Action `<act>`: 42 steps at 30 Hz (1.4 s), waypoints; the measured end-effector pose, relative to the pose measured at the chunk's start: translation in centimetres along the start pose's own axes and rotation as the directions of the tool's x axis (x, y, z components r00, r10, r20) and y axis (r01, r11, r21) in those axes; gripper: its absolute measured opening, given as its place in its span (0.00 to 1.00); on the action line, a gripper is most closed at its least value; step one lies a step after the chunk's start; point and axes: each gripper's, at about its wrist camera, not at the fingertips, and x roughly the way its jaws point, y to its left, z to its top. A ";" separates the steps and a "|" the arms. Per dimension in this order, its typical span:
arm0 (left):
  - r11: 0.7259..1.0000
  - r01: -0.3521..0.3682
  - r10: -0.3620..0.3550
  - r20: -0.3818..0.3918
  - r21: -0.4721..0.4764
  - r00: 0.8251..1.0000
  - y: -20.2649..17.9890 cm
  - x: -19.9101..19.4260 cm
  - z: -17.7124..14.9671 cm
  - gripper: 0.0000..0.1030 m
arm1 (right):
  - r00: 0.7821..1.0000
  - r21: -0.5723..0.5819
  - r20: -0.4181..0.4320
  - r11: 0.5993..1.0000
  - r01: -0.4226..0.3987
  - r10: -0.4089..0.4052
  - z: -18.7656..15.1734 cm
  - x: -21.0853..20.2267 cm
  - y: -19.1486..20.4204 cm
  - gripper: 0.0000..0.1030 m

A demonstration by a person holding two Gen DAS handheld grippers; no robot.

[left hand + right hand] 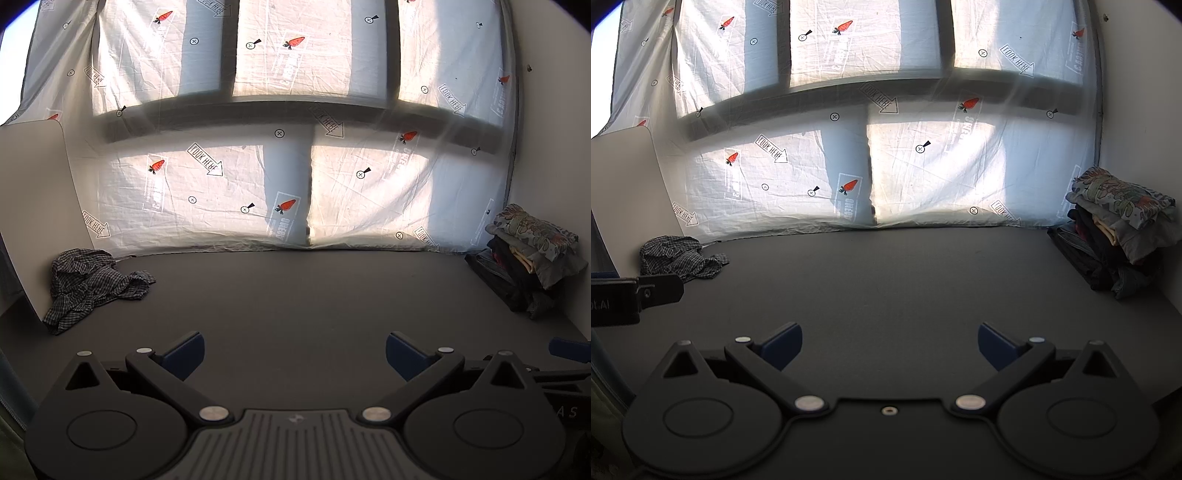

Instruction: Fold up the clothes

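Observation:
A crumpled black-and-white checked garment [90, 282] [679, 258] lies at the far left of the dark grey table [295, 295] [886, 280]. A stack of folded clothes [528, 258] [1119, 229], topped by a patterned piece, stands at the far right against the wall. My left gripper [294, 356] hovers open over the table's near middle, nothing between its blue fingers [184, 352]. My right gripper [890, 349] is likewise open and empty, beside the left one. Part of the left gripper's body shows at the left edge of the right wrist view.
A white sheet [280, 177] [849, 166] printed with carrots and "LOOK HERE" arrows hangs behind the table, backlit by a window. A white board [33, 192] leans at the left; a white wall [546, 110] bounds the right side.

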 end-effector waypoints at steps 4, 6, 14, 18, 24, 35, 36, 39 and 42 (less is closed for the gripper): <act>1.000 -0.004 0.004 0.000 -0.001 1.000 0.2 0.0 0.0 1.00 | 1.000 0.003 0.004 1.000 0.000 0.000 -0.2 0.0 0.1 1.00; 1.000 -0.006 0.006 -0.002 -0.003 1.000 0.0 0.0 0.2 1.00 | 1.000 0.005 0.005 1.000 0.000 0.000 -0.3 0.0 0.1 1.00; 1.000 -0.017 0.017 -0.002 -0.007 1.000 0.1 0.1 0.1 1.00 | 1.000 0.000 0.006 1.000 -0.001 0.001 0.3 -0.3 0.0 1.00; 1.000 -0.019 0.019 0.002 -0.004 1.000 -0.1 -0.2 0.1 1.00 | 1.000 -0.003 0.007 1.000 0.001 -0.001 0.2 -0.2 0.0 1.00; 1.000 -0.021 0.021 0.001 -0.003 1.000 0.1 -0.1 0.0 1.00 | 1.000 -0.004 0.006 1.000 0.001 -0.001 0.1 -0.2 0.0 1.00; 1.000 -0.020 0.020 0.001 0.003 1.000 0.0 0.1 0.0 1.00 | 1.000 -0.002 0.008 1.000 0.003 -0.003 0.0 -0.2 0.1 1.00; 1.000 -0.021 0.021 0.002 0.003 1.000 -0.1 0.1 -0.1 1.00 | 1.000 -0.002 0.008 1.000 0.003 -0.003 0.0 -0.2 0.1 1.00; 1.000 -0.023 0.023 0.003 0.004 1.000 0.0 0.0 -0.2 1.00 | 1.000 -0.002 0.008 1.000 0.003 -0.003 0.0 -0.2 0.1 1.00; 1.000 -0.028 0.028 0.003 0.003 1.000 -0.1 0.1 -0.3 1.00 | 1.000 -0.003 0.009 1.000 0.000 0.000 0.0 -0.2 0.1 1.00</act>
